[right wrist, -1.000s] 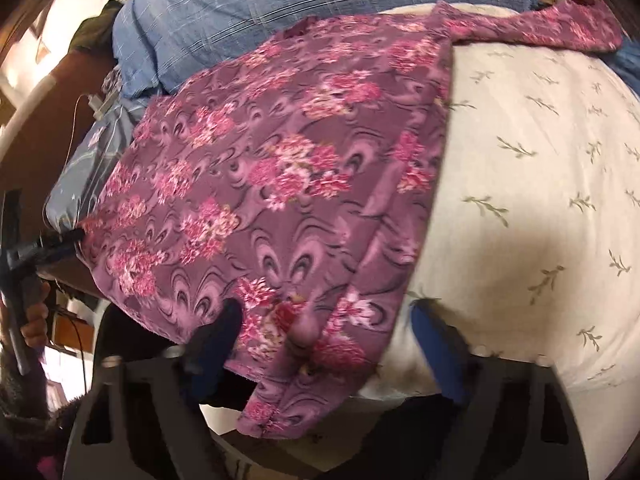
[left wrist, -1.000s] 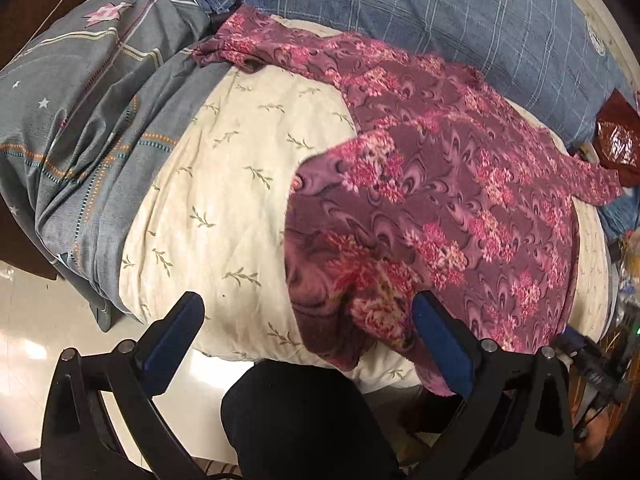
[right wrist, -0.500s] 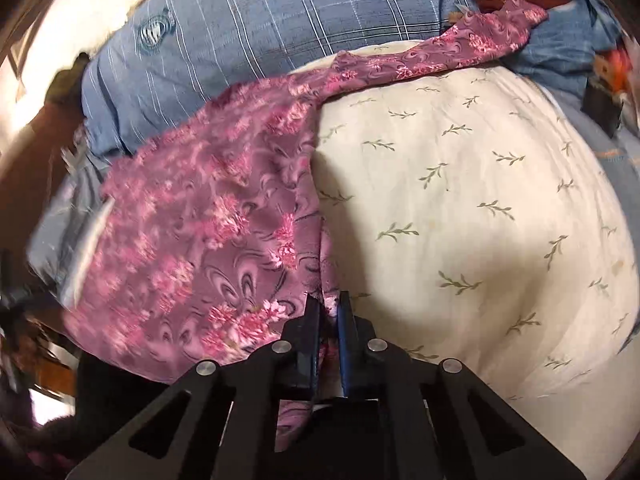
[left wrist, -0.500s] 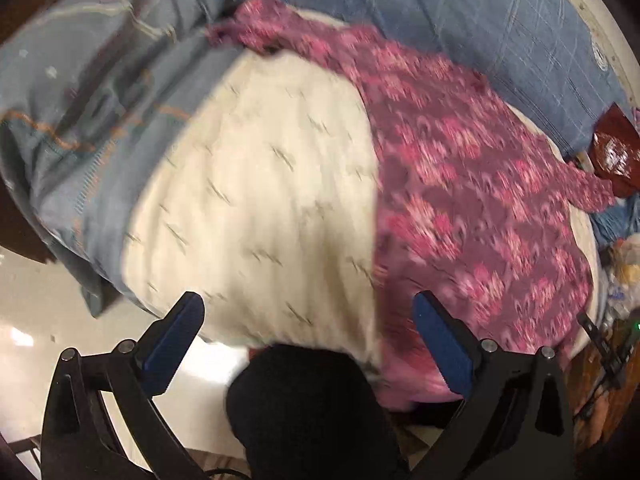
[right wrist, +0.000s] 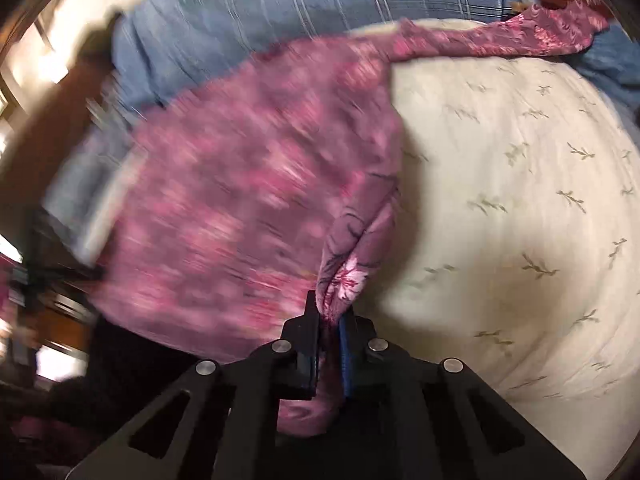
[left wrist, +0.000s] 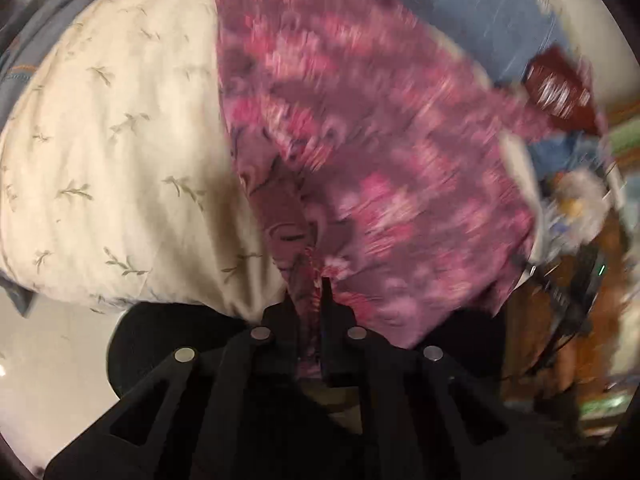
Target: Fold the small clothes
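Left wrist: our left claw (left wrist: pixel 306 292), spread a second ago, now pinches the shirt (left wrist: pixel 360 152) hem — right claw (right wrist: pixel 328 312) likewise, so we judge the fold can start.

One floral garment (left wrist: pixel 360 152) (two grippers (left wrist: pixel 308 304))

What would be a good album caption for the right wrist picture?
Right gripper pinching the hem of a purple floral shirt spread over a cream leaf-print quilt.
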